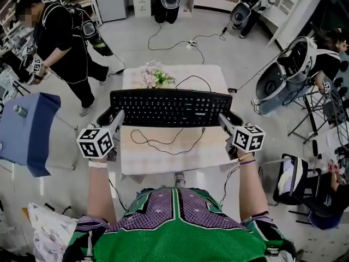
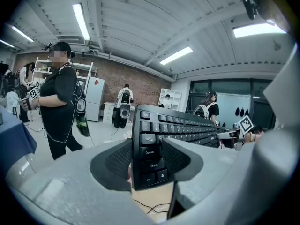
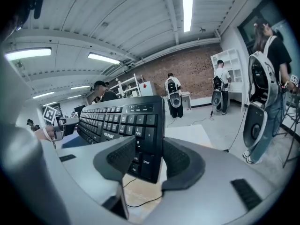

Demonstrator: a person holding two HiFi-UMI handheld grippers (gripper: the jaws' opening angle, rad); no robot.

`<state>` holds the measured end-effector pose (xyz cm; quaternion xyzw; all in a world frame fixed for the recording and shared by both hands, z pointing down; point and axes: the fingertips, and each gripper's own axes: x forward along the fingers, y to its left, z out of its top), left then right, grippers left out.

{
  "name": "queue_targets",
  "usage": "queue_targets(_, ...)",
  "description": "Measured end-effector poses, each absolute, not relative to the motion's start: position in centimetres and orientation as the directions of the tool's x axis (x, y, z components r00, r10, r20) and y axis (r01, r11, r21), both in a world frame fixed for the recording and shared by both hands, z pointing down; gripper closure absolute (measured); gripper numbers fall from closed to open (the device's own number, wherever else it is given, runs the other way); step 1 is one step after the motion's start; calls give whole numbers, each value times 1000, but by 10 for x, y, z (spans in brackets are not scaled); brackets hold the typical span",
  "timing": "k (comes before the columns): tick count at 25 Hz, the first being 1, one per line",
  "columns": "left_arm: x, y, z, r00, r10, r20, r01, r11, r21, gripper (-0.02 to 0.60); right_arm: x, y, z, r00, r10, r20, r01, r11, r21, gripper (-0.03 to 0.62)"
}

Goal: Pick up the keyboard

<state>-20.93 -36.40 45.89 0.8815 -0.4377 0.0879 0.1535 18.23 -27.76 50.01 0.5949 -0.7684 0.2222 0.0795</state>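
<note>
A black keyboard (image 1: 170, 107) hangs level above the small wooden table (image 1: 163, 154), held by its two short ends. My left gripper (image 1: 110, 120) is shut on the keyboard's left end, and in the left gripper view that end (image 2: 150, 144) sits clamped between the dark pads (image 2: 117, 161). My right gripper (image 1: 230, 121) is shut on the right end, where the numeric-pad keys (image 3: 143, 125) show between its pads (image 3: 176, 158). The keyboard's thin black cable (image 1: 163, 142) trails in loops onto the tabletop below.
A bunch of pale flowers (image 1: 155, 76) lies at the table's far edge. A blue-covered stand (image 1: 27, 130) is to the left. A person in black (image 1: 60, 37) stands at far left, others with equipment (image 1: 289, 70) at right. Cables run over the floor behind.
</note>
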Motion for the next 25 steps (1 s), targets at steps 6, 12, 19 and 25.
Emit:
queue_targets(6, -203, -362, 421, 622, -751, 222, -783, -593, 190, 379, 188, -272, 447, -251, -917, 311, -963, 203, -180, 427)
queue_targets(12, -200, -370, 399, 629, -755, 183, -777, -611, 151, 379, 190, -275, 429, -230, -937, 264, -967, 190, -167, 427)
queue_targets(19, -187, -380, 383, 640, -749, 169, -768, -624, 144, 379, 200, -276, 411, -202, -949, 243, -974, 168, -155, 427)
queue_targets(25, -186, -379, 372, 644, -752, 141, -765, -632, 127, 379, 201, -272, 400, -194, -957, 217, -976, 165, -144, 427)
